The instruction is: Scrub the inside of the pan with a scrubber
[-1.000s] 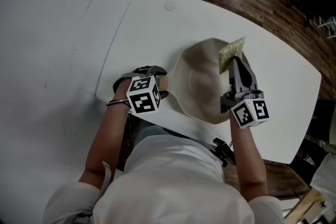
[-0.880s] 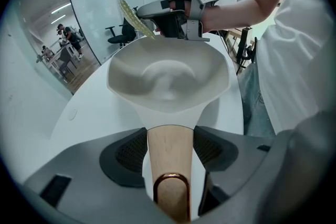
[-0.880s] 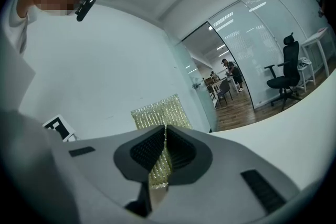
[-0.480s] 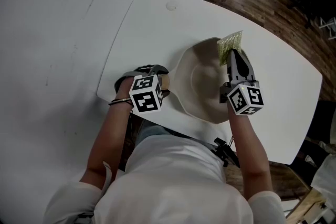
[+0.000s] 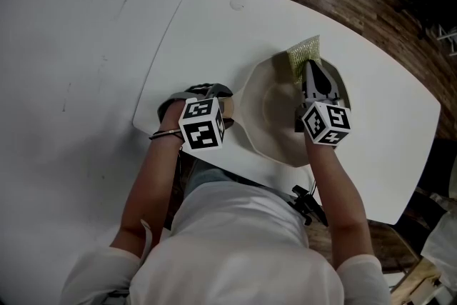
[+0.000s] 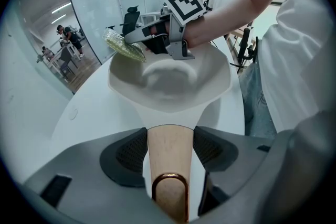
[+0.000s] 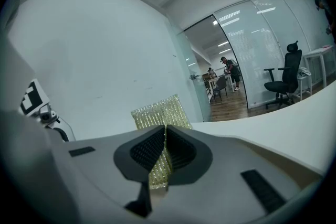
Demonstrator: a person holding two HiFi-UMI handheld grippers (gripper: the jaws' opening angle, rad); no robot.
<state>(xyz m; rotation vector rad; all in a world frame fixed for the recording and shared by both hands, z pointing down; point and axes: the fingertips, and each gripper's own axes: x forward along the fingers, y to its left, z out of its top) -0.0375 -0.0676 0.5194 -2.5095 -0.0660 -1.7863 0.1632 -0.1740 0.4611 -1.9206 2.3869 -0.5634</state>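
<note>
Table [image 5: 207, 32], white: carries pan. Pan [image 5: 265, 118], pale, w/ wooden handle [image 6: 169, 157]: near table's front edge. L gripper [image 5: 218, 113]: jaws clamped on handle. R gripper [image 5: 308, 72]: inside pan, jaws pinching scrubber. Scrubber [image 5: 303, 51], yellow-green mesh: at pan's far rim.

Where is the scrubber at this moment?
In the head view the scrubber is right of centre, clamped in the right tongs. It sits at the far rim of the pan, on the white table.
</note>
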